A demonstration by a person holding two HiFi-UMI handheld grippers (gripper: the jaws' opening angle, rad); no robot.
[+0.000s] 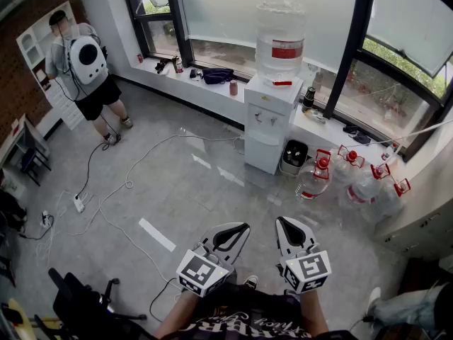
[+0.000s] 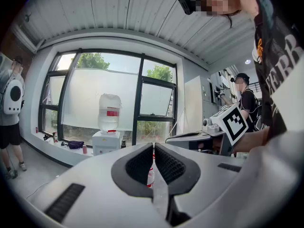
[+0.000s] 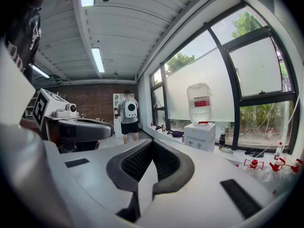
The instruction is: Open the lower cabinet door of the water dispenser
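Note:
The white water dispenser [image 1: 272,103] stands against the window ledge across the room, with a large clear bottle [image 1: 281,40] on top. Its lower cabinet door [image 1: 263,151] looks closed. My left gripper [image 1: 243,227] and right gripper [image 1: 281,222] are held side by side near the bottom of the head view, far from the dispenser, and both point toward it. Each is shut with nothing between its pads. In the left gripper view the dispenser [image 2: 106,143] is small beyond the left gripper [image 2: 154,146]. In the right gripper view the dispenser [image 3: 199,137] stands right of the right gripper [image 3: 151,144].
A black bin [image 1: 294,156] and several red-capped water bottles [image 1: 354,176] sit right of the dispenser. White cables [image 1: 127,184] and a power strip [image 1: 78,203] lie on the floor. A person with a white backpack [image 1: 88,59] stands at the far left. A black chair base [image 1: 83,303] is at the lower left.

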